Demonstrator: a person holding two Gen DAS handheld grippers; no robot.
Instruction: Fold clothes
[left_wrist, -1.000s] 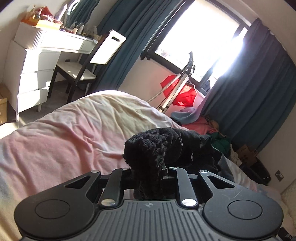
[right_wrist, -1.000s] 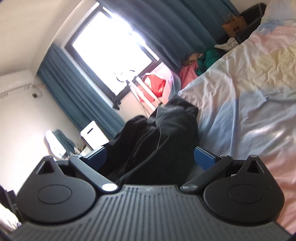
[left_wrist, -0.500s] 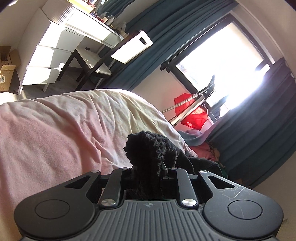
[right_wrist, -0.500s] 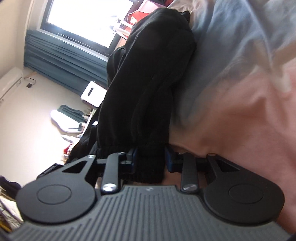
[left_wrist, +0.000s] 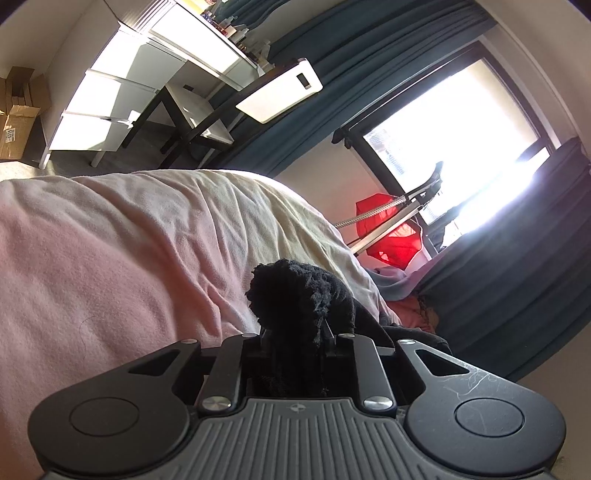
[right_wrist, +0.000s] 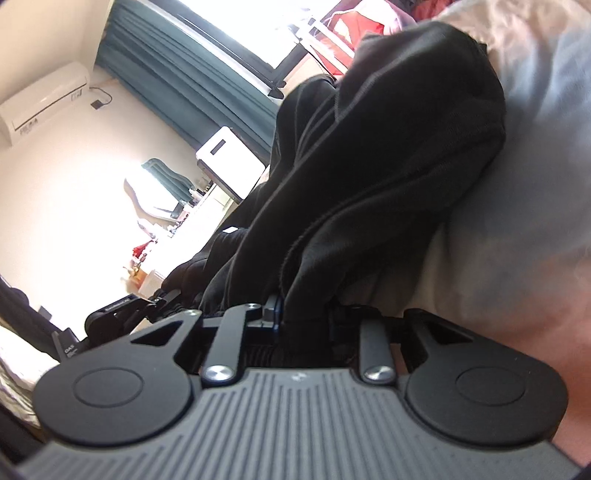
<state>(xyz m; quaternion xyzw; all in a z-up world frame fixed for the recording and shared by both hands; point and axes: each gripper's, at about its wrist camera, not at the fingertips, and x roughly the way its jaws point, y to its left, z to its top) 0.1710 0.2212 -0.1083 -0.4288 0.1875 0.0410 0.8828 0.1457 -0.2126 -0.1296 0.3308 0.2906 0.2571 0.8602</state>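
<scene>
A black knit garment (left_wrist: 299, 295) bunches up between the jaws of my left gripper (left_wrist: 293, 338), which is shut on it just above the pink and cream bed cover (left_wrist: 129, 251). In the right wrist view the same black garment (right_wrist: 388, 155) stretches away over the bed cover (right_wrist: 517, 240), and my right gripper (right_wrist: 304, 317) is shut on its near edge. The other gripper (right_wrist: 122, 314) shows at the left, low down, by the garment's far end. The fingertips of both grippers are hidden in the fabric.
A white desk with drawers (left_wrist: 122, 88) and a chair (left_wrist: 229, 110) stand past the bed's far edge. A window (left_wrist: 461, 147) with teal curtains, a drying rack with a red cloth (left_wrist: 391, 229) and a clothes pile (left_wrist: 410, 295) lie at the right.
My right gripper has closed on the garment's edge and dropped close to the bed. My left gripper has tilted and sunk towards the bed, still holding the fabric.
</scene>
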